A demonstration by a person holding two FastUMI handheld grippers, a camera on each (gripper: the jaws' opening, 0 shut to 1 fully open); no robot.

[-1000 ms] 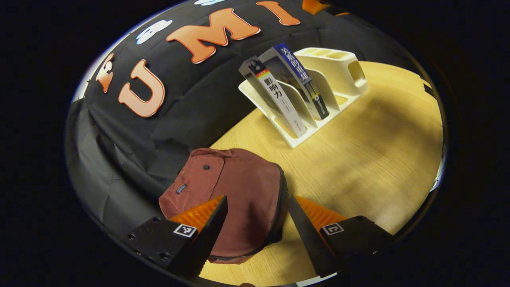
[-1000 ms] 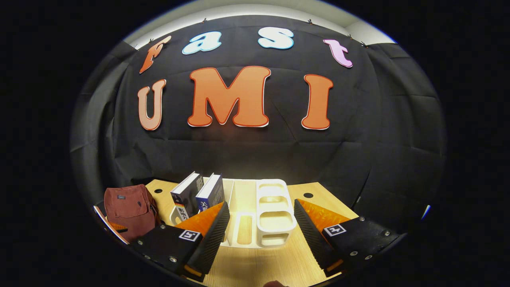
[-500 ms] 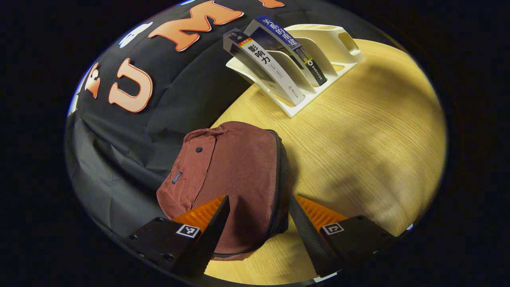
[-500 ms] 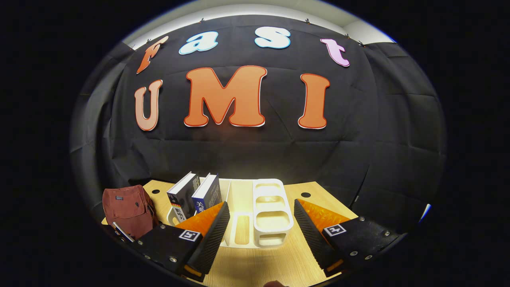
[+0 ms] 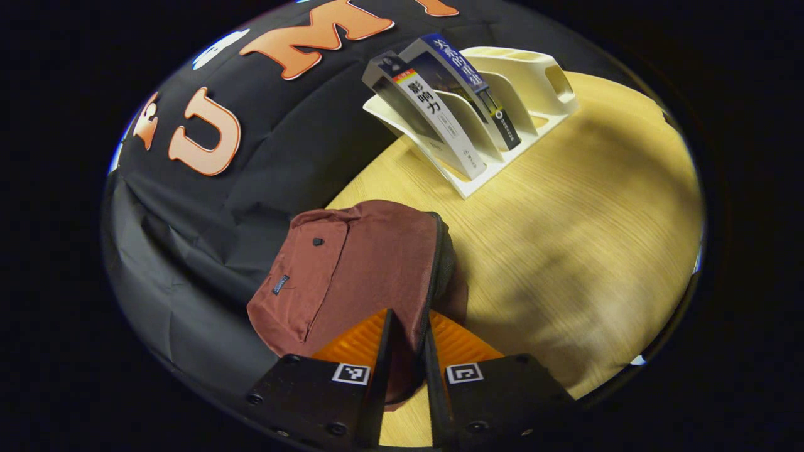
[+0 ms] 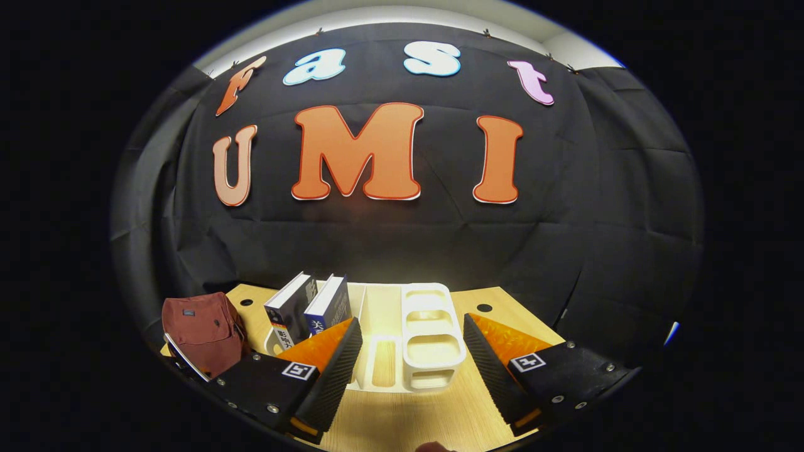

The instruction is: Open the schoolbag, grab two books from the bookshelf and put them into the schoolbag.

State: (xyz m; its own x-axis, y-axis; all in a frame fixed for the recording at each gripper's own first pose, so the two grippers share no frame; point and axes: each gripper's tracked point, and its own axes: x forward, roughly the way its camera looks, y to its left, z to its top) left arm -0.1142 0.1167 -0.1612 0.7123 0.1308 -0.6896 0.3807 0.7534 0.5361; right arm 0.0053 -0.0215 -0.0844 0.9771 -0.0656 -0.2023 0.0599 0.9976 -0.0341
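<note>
Left gripper (image 5: 407,339): fingers wide apart a moment ago, now pinched on the bag's (image 5: 364,263) zippered edge.
Right gripper (image 6: 411,351): spread, hovering before the shelf (image 6: 414,339).
Bag: on the table, left of shelf, closed.
Books (image 6: 308,304): both shelved.
Meaning: opening likely starts now.

Ahead of me hangs a creased black cloth wall (image 6: 402,238), with a strip of pale wall (image 6: 389,16) above it at the top of the frame. Below lies my light wooden tabletop (image 5: 565,207), brightly lit and crossed by soft shadows.
</note>
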